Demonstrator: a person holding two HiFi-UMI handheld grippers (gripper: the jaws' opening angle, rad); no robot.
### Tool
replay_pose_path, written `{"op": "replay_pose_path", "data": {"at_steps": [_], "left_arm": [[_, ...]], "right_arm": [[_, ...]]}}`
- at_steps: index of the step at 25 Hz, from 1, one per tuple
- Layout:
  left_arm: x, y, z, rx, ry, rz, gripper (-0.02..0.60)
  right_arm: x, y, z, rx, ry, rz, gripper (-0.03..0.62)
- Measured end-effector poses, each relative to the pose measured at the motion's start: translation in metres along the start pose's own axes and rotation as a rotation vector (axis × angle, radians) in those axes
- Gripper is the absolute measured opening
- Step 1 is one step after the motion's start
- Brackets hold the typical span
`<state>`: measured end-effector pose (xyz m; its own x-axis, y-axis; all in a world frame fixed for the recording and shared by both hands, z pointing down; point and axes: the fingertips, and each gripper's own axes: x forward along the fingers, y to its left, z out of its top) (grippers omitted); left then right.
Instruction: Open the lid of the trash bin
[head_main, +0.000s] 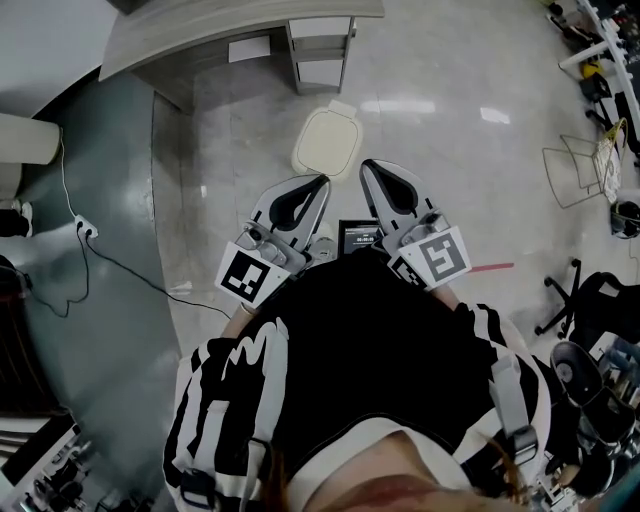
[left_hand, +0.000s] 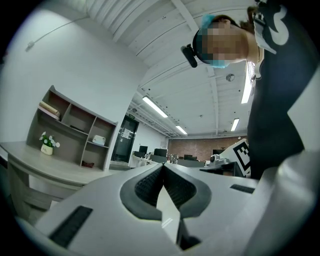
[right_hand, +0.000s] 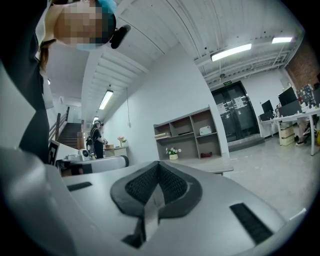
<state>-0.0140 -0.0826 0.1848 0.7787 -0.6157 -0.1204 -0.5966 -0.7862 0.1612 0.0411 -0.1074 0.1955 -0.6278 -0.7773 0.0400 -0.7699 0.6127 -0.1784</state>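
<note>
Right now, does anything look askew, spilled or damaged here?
Nothing stands out. The closed, cream, rounded-square trash bin stands on the pale floor. The grey left gripper and right gripper are both shut, empty, short of it.

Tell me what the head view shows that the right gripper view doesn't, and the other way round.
Only the head view: the trash bin on the floor ahead of the person, its cream lid down, and a cable.

Only the right gripper view: a shelf unit with a flower pot in front of it, a glass door, stairs and a ceiling light.

Both: the right claw, shut on nothing, and the person's dark top.
</note>
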Motion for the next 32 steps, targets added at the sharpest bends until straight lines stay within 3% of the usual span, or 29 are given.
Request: {"op": "replay_pose_path", "data": {"at_steps": [18, 32], "left_arm": [[0.020, 0.069, 0.000, -0.019, 0.007, -0.003, 0.005], [0.018, 0.069, 0.004, -0.010, -0.007, 0.027, 0.005]], "right_arm": [[0.062, -0.024, 0.000, 0.008, 0.010, -0.028, 0.005], [0.060, -0.024, 0.005, -0.009, 0.011, -0.007, 0.005]]}}
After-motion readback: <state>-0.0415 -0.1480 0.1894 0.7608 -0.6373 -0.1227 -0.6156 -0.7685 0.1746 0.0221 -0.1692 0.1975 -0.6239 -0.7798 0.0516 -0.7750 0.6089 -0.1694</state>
